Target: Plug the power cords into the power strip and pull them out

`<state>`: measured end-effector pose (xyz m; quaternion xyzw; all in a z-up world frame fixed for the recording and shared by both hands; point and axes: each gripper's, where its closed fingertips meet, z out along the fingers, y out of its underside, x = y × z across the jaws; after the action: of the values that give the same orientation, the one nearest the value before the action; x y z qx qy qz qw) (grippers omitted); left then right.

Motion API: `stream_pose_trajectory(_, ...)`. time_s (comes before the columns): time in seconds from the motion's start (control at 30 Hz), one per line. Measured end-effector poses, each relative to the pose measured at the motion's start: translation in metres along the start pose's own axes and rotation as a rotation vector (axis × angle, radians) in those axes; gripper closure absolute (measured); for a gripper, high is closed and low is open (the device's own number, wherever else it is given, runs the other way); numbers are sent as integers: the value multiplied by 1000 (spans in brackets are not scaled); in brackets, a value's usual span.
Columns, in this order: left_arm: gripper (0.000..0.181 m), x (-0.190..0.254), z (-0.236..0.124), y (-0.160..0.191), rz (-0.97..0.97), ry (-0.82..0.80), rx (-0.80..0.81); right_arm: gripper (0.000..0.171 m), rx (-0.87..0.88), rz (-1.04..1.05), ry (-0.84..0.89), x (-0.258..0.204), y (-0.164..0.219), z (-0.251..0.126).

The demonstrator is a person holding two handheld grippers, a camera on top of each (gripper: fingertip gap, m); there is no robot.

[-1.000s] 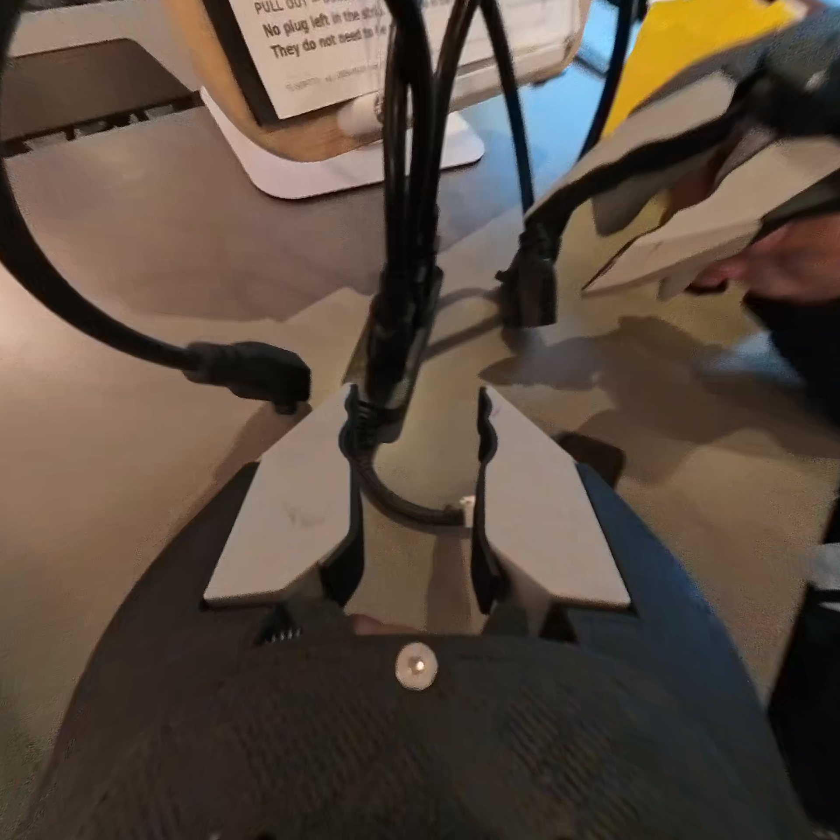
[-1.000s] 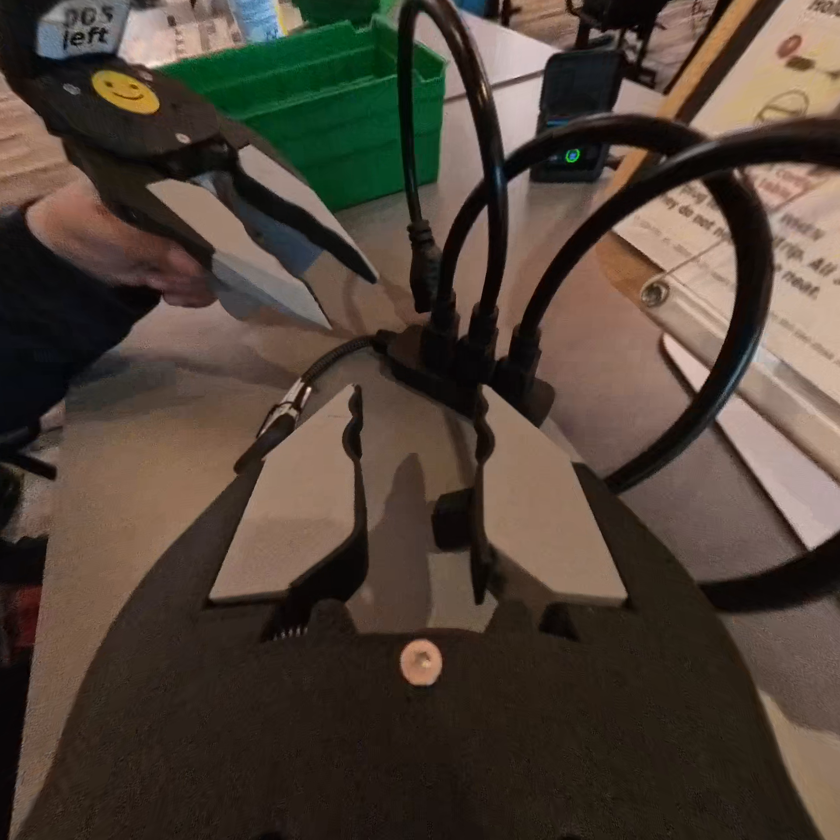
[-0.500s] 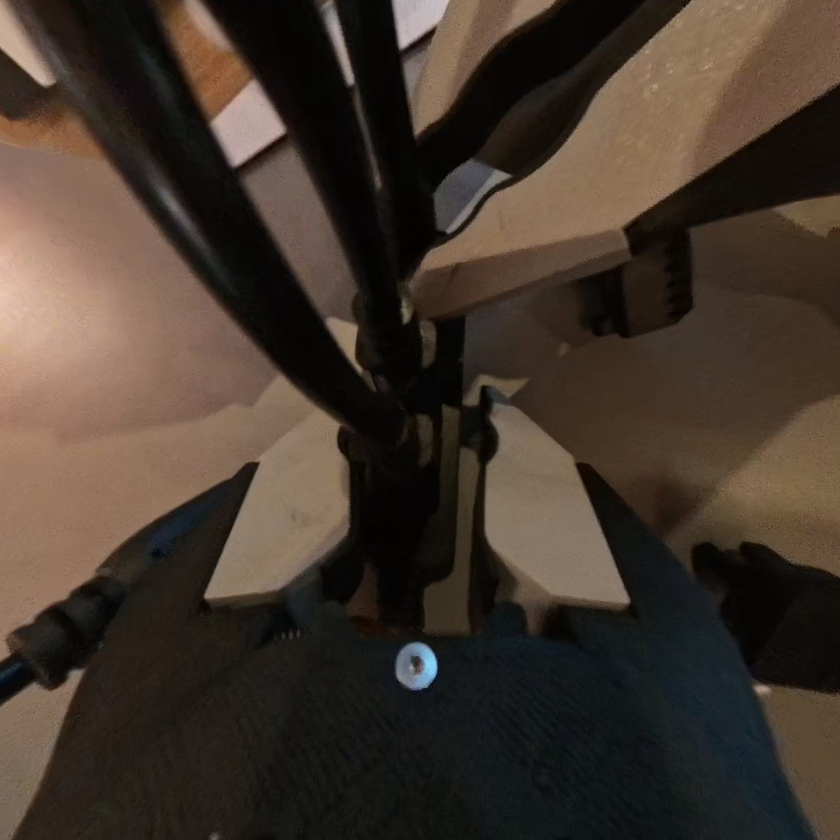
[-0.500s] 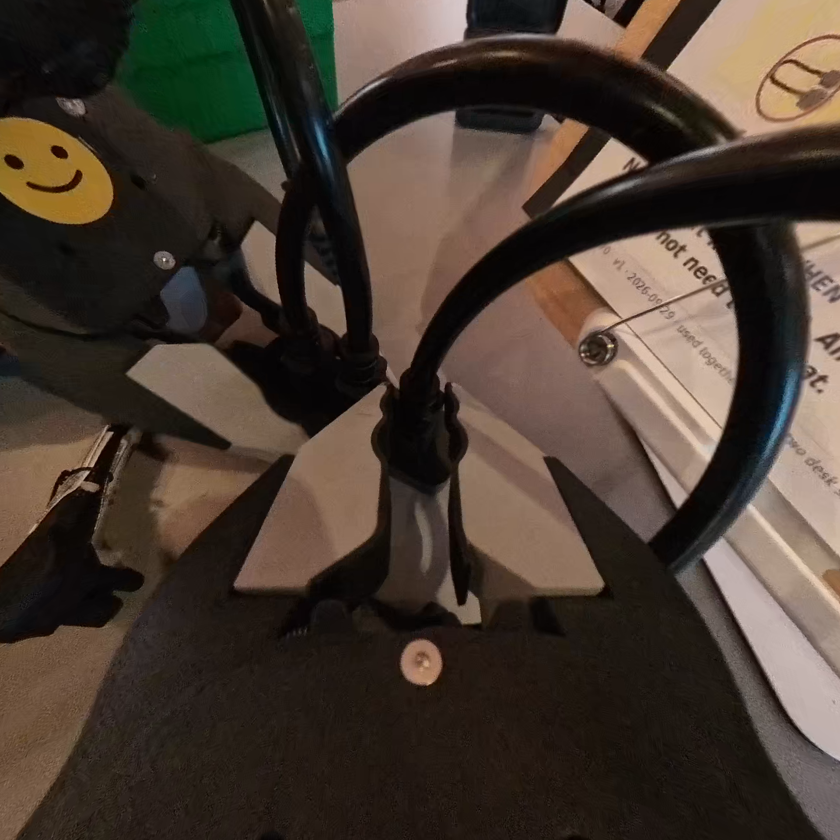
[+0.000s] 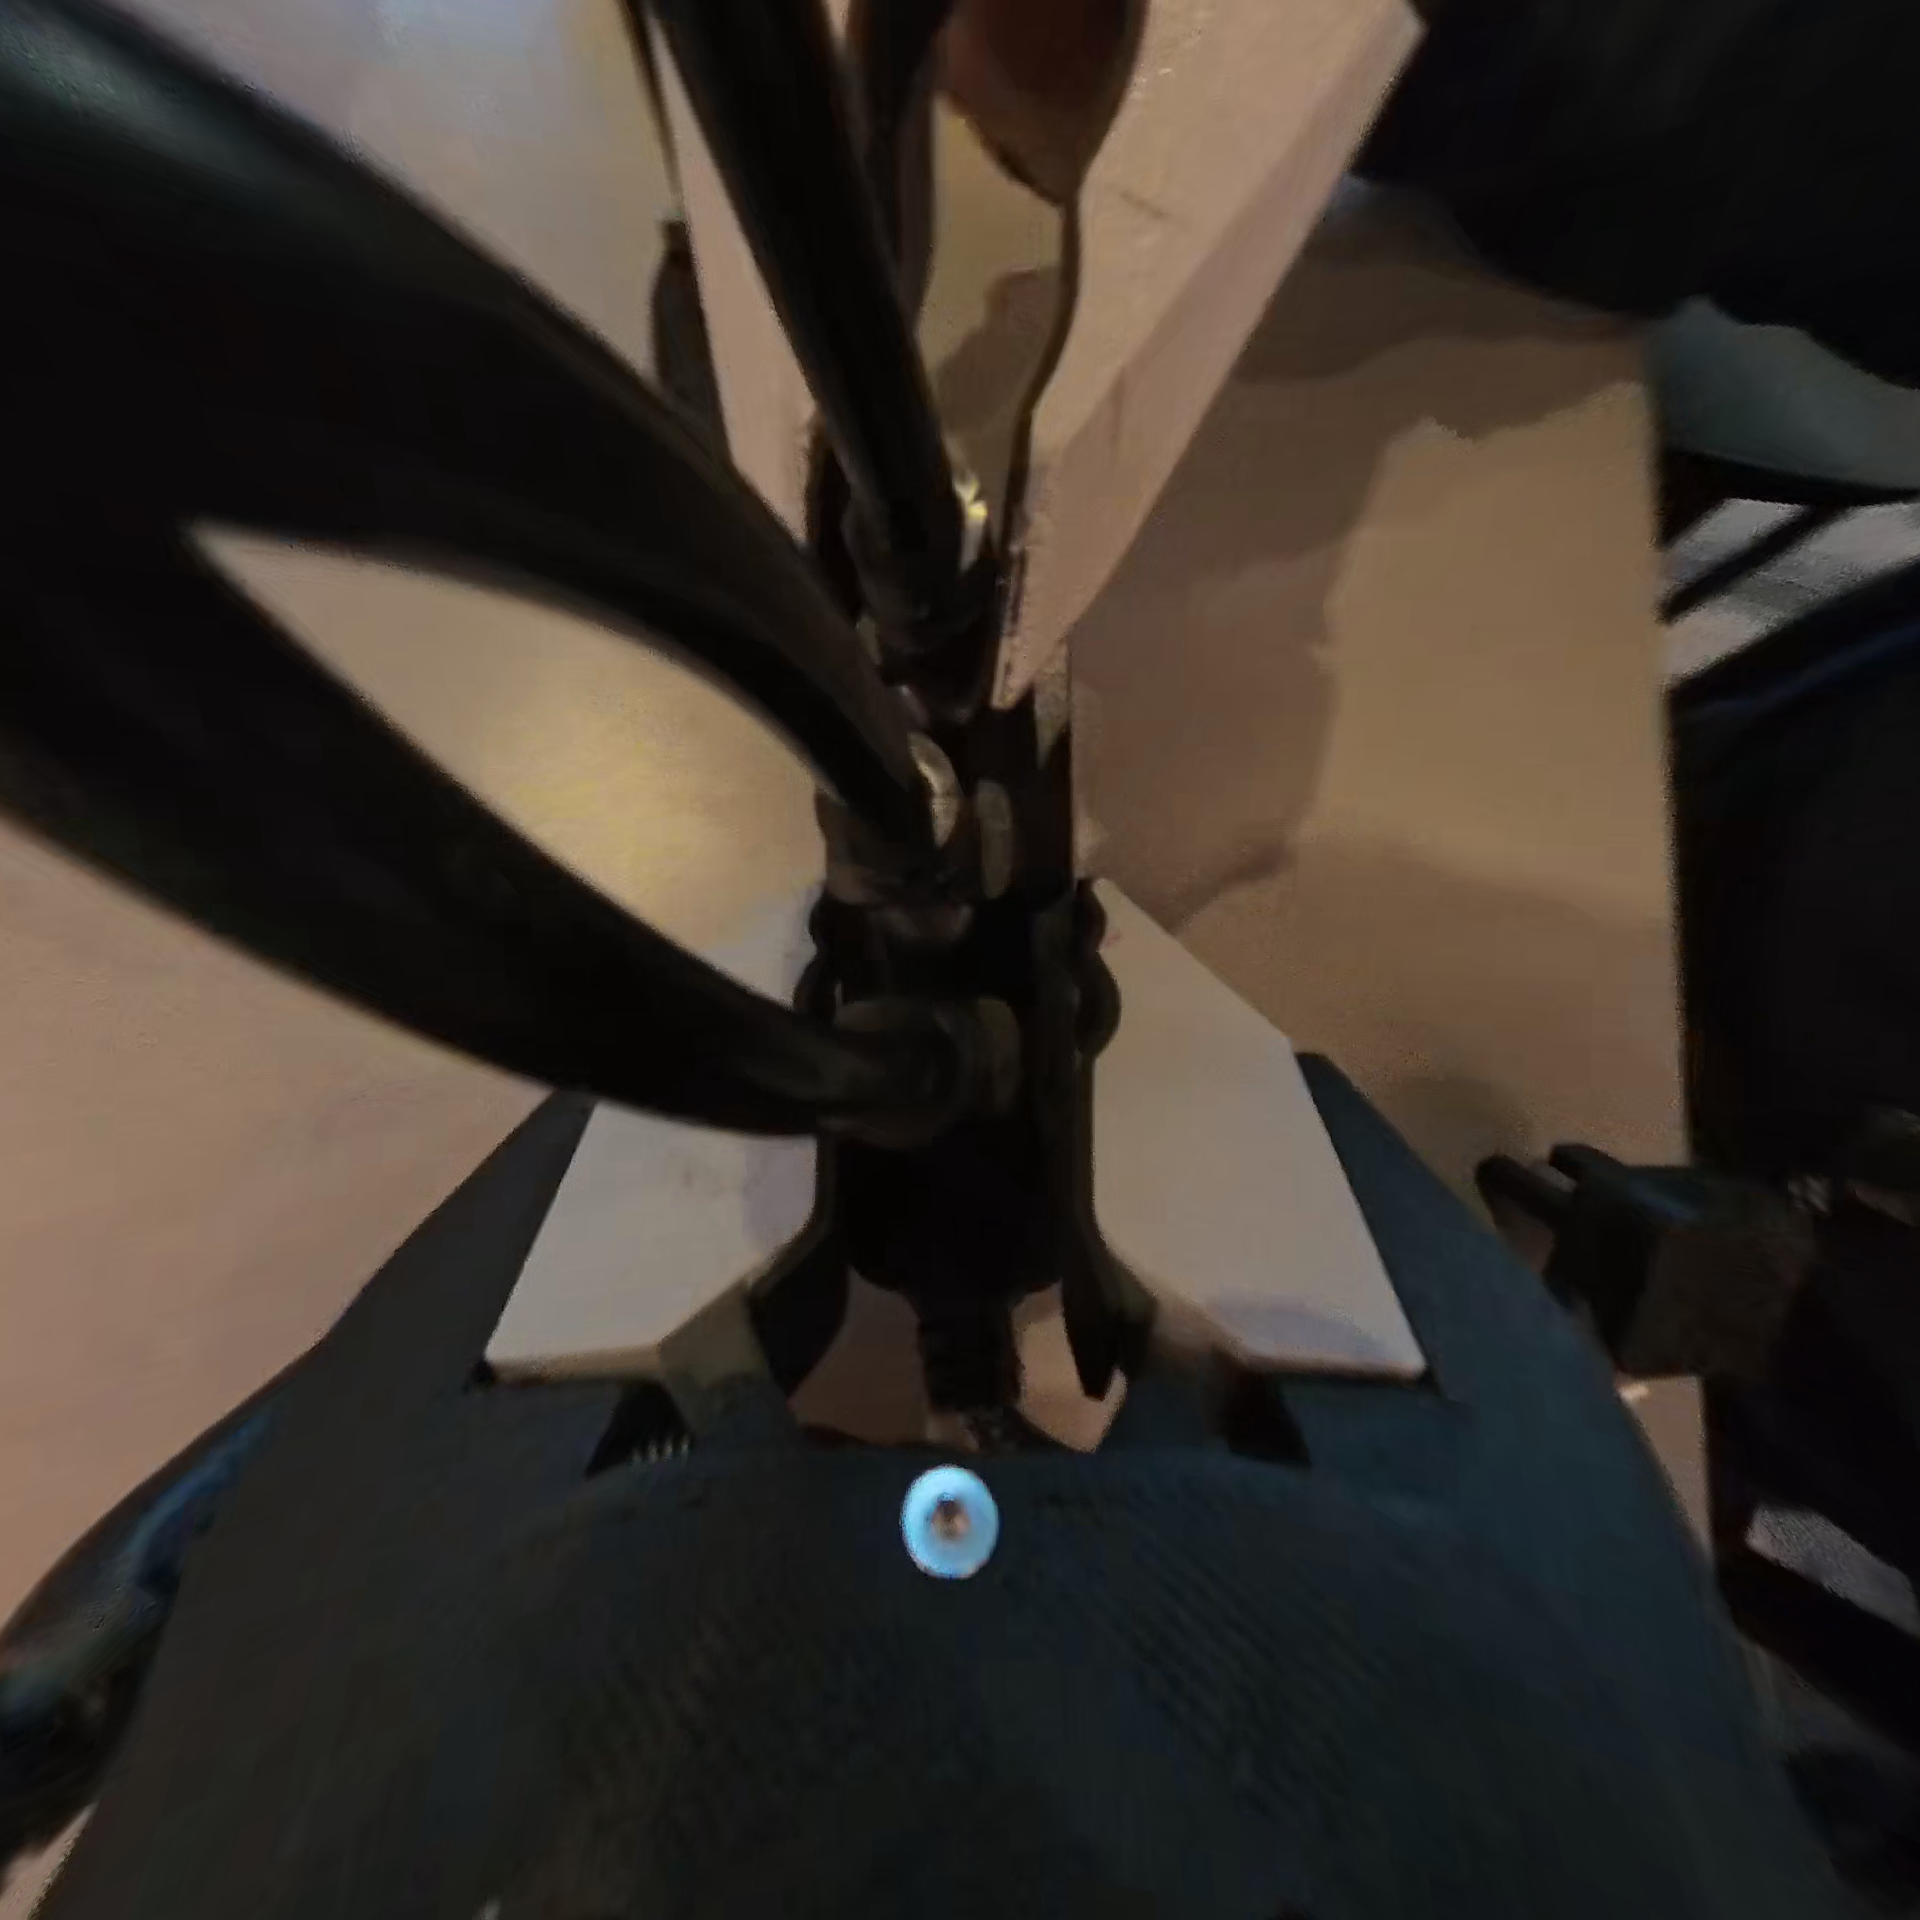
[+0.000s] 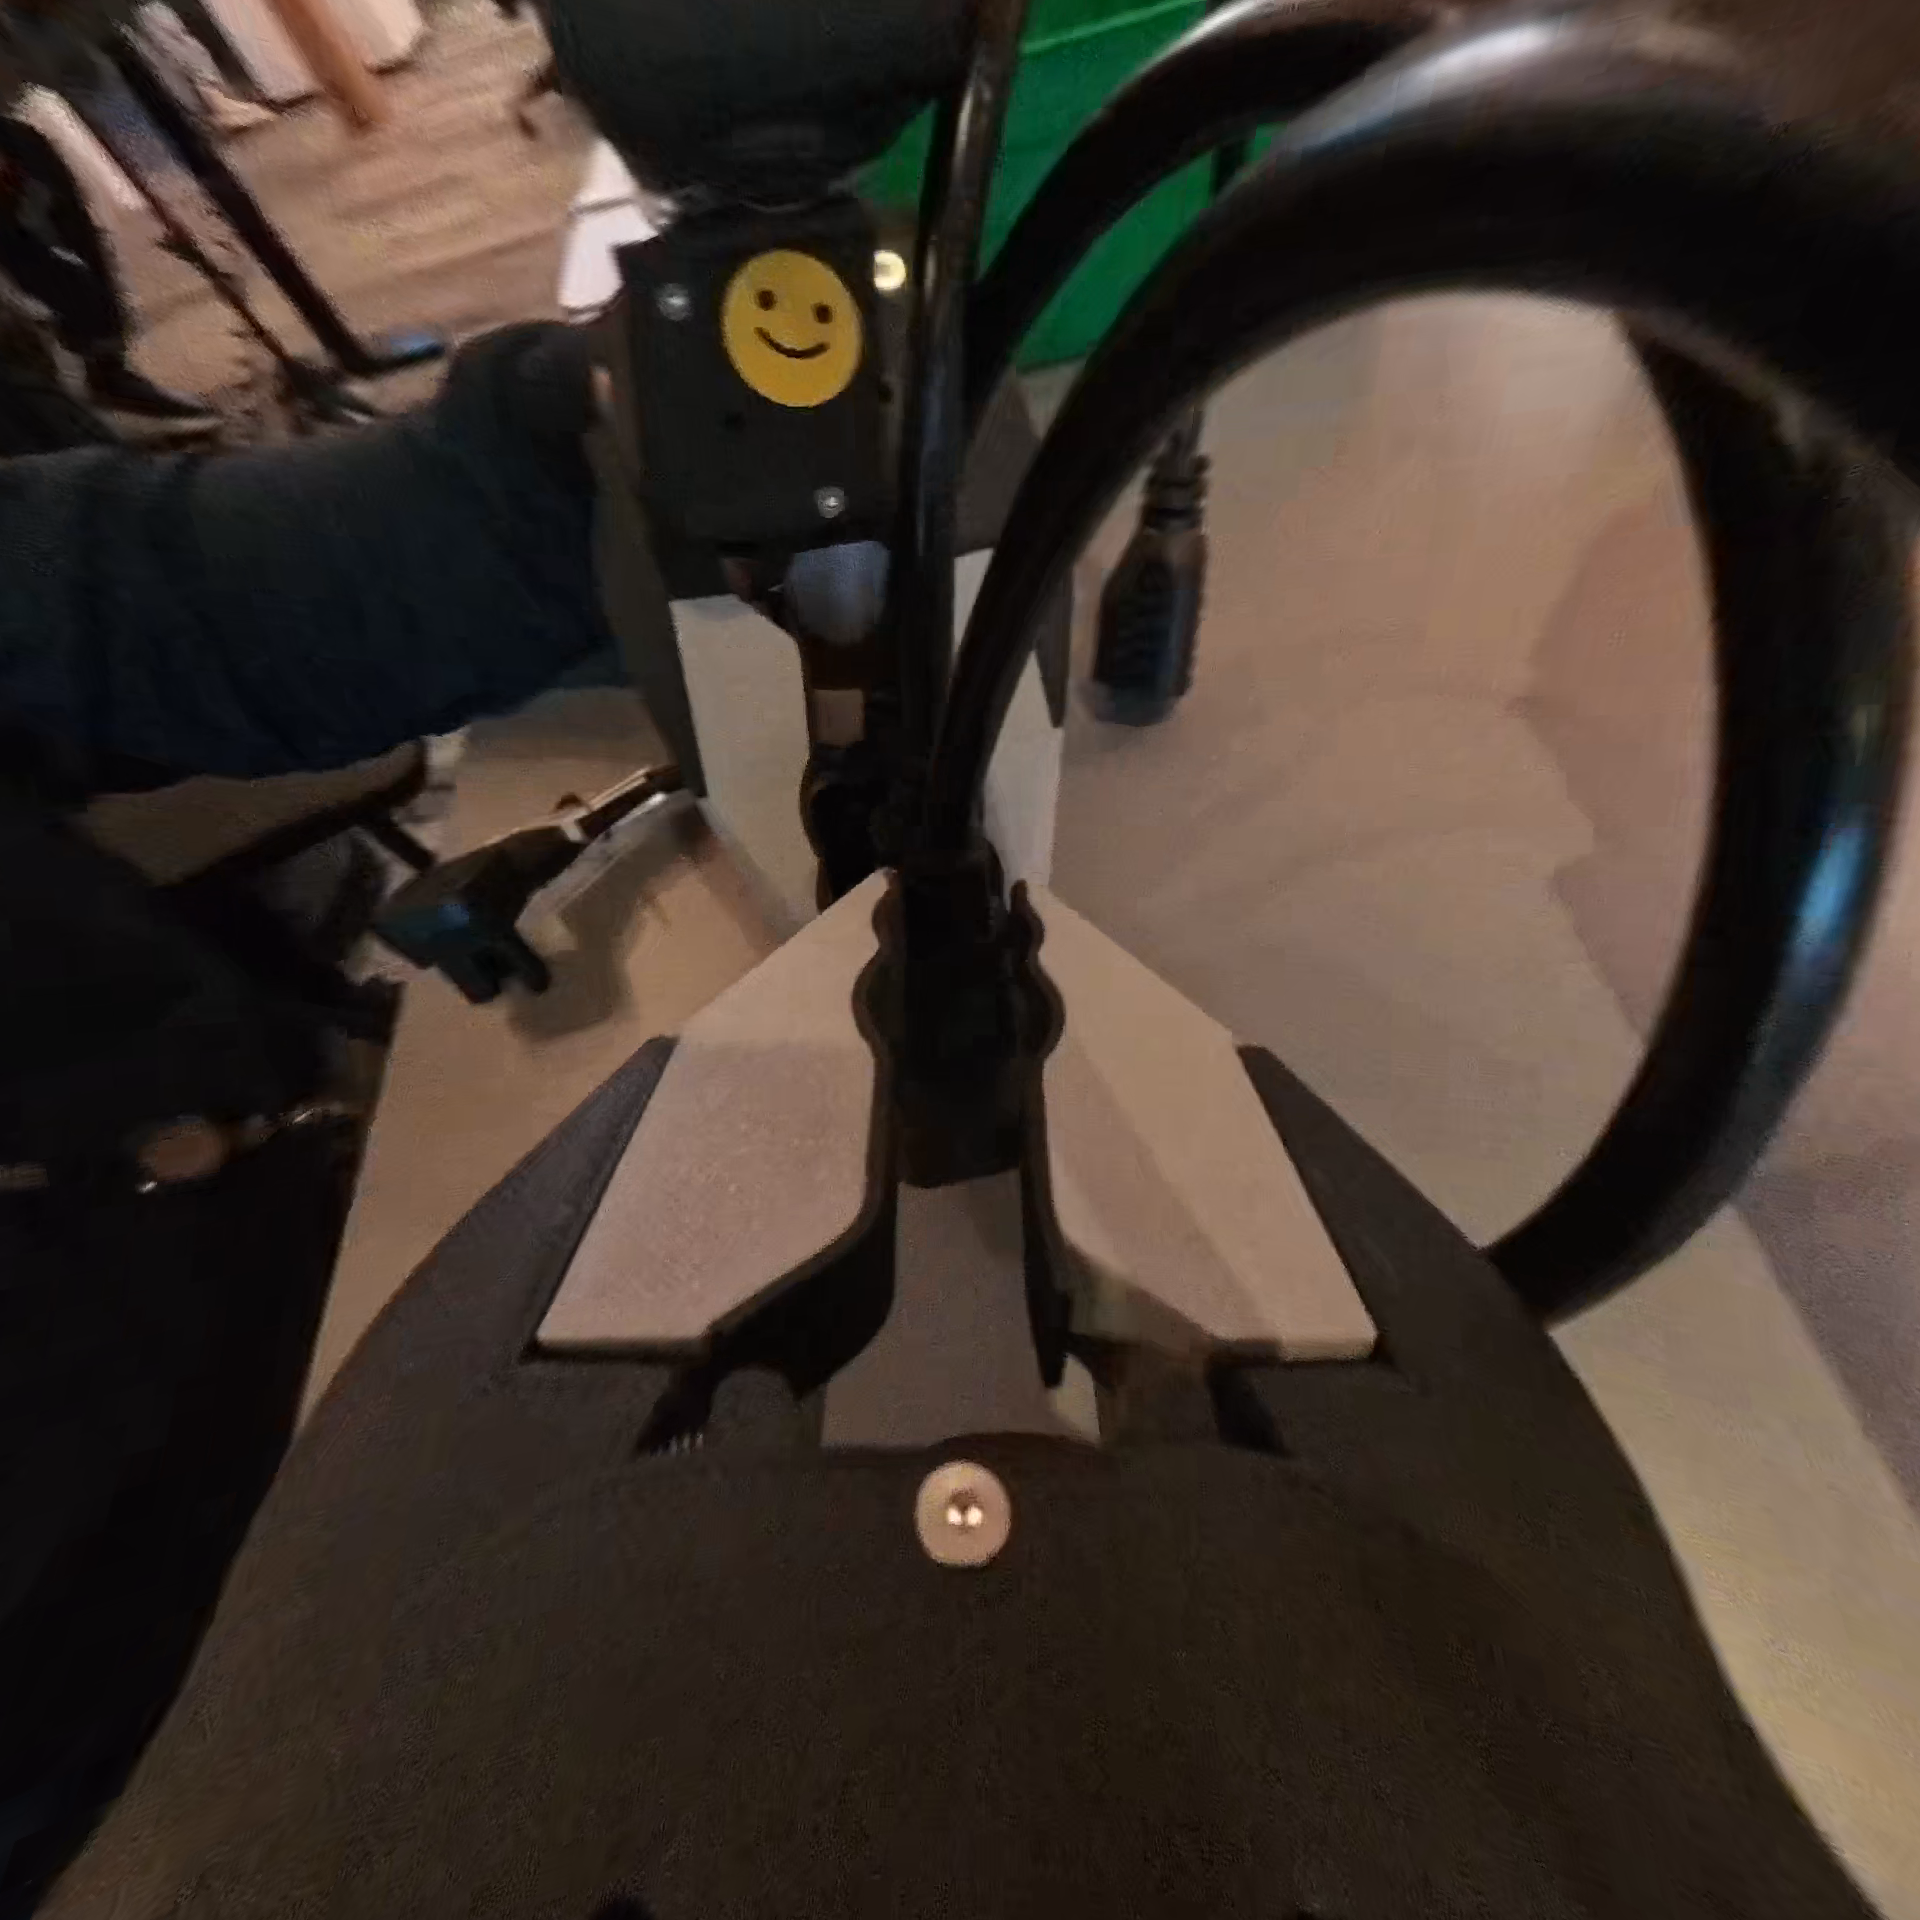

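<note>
Both grippers: left gripper (image 5: 951,997) on power strip (image 5: 935,1195), right gripper (image 6: 956,977) on plug (image 6: 951,1049).

It looks like an office or lab workroom: a plain grey table (image 6: 1403,727), a green plastic bin (image 6: 1091,135) at its far edge, dark chair legs (image 6: 208,218) on wood flooring.

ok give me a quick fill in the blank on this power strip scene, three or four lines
1. The right gripper has its fingers closed on a black ____.
2. The sticker on the left gripper's body shows a yellow ____ face.
3. The bin behind the cords is coloured ____.
4. The left gripper grips the black ____ strip.

Missing words: plug; smiley; green; power
</note>
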<state>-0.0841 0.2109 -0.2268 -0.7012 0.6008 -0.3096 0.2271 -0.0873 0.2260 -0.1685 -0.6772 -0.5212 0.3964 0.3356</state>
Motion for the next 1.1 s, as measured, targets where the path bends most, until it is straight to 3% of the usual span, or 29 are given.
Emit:
stream_pose_trajectory(0.23, 139, 11, 9, -3, 23, 85, 25, 153, 4, -51, 17, -3, 11, -9)
stream_pose_trajectory(0.43, 139, 3, 7, 2, 73, 36, 31, 137, -67, -63, -25, -10, 25, -12)
stream_pose_trajectory(0.67, 140, 5, 10, 1, 127, 15, 29, 145, -115, -148, 24, -7, 41, 17)
stream_pose_trajectory(0.93, 132, 2, 20, -3, 133, -64, 10, 145, -72, -145, 43, -6, 41, 18)
stream_pose_trajectory(1.1, 138, 6, 25, -8, 168, -55, 26, 143, -117, -161, 45, -4, 46, 9)
